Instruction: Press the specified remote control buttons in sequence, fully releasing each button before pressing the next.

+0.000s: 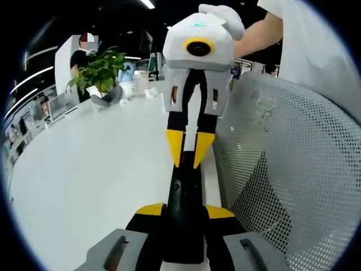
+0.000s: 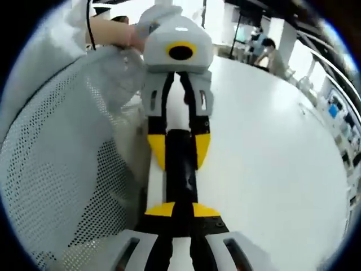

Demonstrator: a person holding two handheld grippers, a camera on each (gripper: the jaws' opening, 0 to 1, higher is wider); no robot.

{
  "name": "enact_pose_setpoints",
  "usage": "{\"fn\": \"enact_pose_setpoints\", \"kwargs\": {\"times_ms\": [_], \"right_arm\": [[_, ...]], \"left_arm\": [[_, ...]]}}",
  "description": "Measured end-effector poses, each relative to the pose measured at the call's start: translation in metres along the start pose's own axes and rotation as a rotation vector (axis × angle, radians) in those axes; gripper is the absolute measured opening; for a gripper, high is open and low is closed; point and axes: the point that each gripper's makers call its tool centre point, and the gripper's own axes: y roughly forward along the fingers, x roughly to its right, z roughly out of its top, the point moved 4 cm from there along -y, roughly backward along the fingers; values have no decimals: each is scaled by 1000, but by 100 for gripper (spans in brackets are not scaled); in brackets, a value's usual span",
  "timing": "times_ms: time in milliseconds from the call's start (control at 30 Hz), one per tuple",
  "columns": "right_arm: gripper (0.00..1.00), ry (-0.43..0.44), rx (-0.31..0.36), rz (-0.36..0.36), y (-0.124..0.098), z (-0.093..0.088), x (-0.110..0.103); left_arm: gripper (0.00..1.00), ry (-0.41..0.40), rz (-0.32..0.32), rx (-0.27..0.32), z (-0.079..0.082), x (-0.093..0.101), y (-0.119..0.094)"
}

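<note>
Remote control [image 1: 184, 212]: long and black, lying at the white table [image 1: 84, 180] edge beside a mesh chair back [image 1: 293, 169].
My left gripper [image 1: 185, 213]: jaws clamped on the remote's near end.
My right gripper [image 2: 179, 212]: pincers closing on the remote's other end.
Background: potted plant [image 1: 98, 70].

A wide white tabletop [image 1: 84, 169] stretches back toward a leafy potted plant [image 1: 98, 70]. Beside it stands a grey mesh chair back [image 1: 293, 169]. Strip lights [image 1: 148, 3] glow on a dark ceiling; people sit at distant desks.
</note>
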Motion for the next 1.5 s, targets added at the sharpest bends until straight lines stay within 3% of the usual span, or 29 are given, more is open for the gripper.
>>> {"fn": "enact_pose_setpoints", "kwargs": {"times_ms": [100, 200, 400, 667, 767, 900, 933, 1233, 1300, 1500], "right_arm": [[6, 25, 21, -9, 0, 0, 1], [6, 105, 59, -7, 1, -1, 3], [6, 62, 42, 6, 2, 2, 2], [6, -43, -37, 26, 5, 8, 1], [6, -180, -113, 57, 6, 11, 1], [6, -147, -215, 106, 9, 15, 3], [6, -92, -234, 107, 9, 15, 3], [6, -31, -321, 137, 13, 17, 6], [5, -39, -313, 123, 11, 16, 4], [6, -57, -125, 16, 6, 10, 1]], "left_arm": [[26, 0, 0, 1, 0, 0, 0], [26, -3, -2, 5, 0, 0, 0], [26, -7, -5, 8, 0, 0, 0], [26, 0, -5, 5, 0, -1, 0], [26, 3, -5, 4, 0, -1, 0], [26, 4, -6, 3, 0, -1, 0], [26, 4, -6, 3, 0, -1, 0], [26, 0, -6, 4, 0, -1, 0], [26, 2, -5, 3, 0, 0, 0], [26, 5, -4, 2, 0, 0, 0]]}}
